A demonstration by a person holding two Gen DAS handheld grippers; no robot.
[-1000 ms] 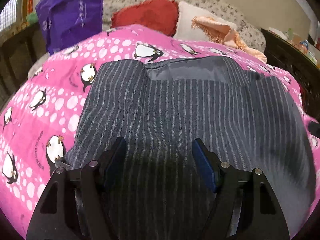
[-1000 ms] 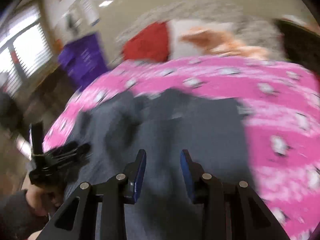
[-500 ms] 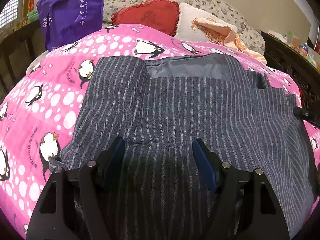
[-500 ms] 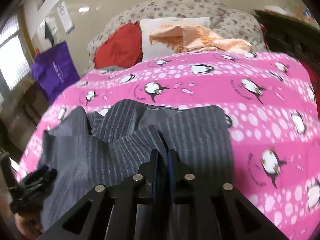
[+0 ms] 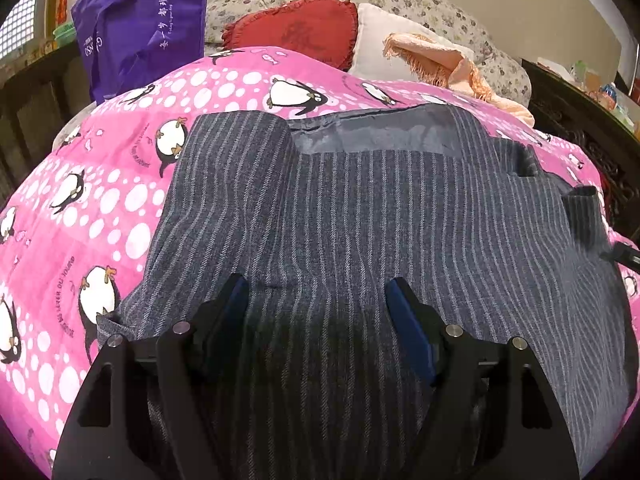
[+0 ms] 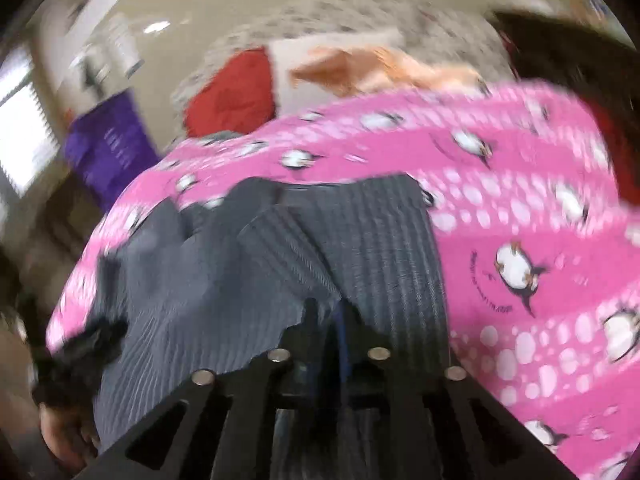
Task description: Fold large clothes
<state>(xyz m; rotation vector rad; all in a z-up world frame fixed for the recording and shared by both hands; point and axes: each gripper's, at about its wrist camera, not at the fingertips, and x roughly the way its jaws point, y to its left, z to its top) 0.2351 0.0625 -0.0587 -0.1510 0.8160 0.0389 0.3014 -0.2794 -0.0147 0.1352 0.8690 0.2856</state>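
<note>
A large grey pinstriped garment (image 5: pixel 360 208) lies spread on a pink penguin-print quilt (image 5: pixel 100 184), with a plain grey lining panel (image 5: pixel 372 136) at its far edge. My left gripper (image 5: pixel 318 300) is open and hovers over the garment's near part, holding nothing. My right gripper (image 6: pixel 328 312) is shut on a fold of the garment (image 6: pixel 280 264) at its right side and lifts it, so the cloth is bunched toward the left. The right wrist view is blurred by motion. The right gripper's tip (image 5: pixel 624 254) shows at the right edge of the left wrist view.
A red heart cushion (image 5: pixel 296 28), a white pillow (image 5: pixel 376 48) and a peach fringed blanket (image 5: pixel 452 68) lie at the bed's head. A purple bag (image 5: pixel 140 28) stands at the back left. Dark wooden furniture (image 5: pixel 580 112) flanks the right side.
My right gripper has closed on the garment's right edge and pulled it up and leftward. My left gripper has stayed open and moved slightly back over the cloth.
</note>
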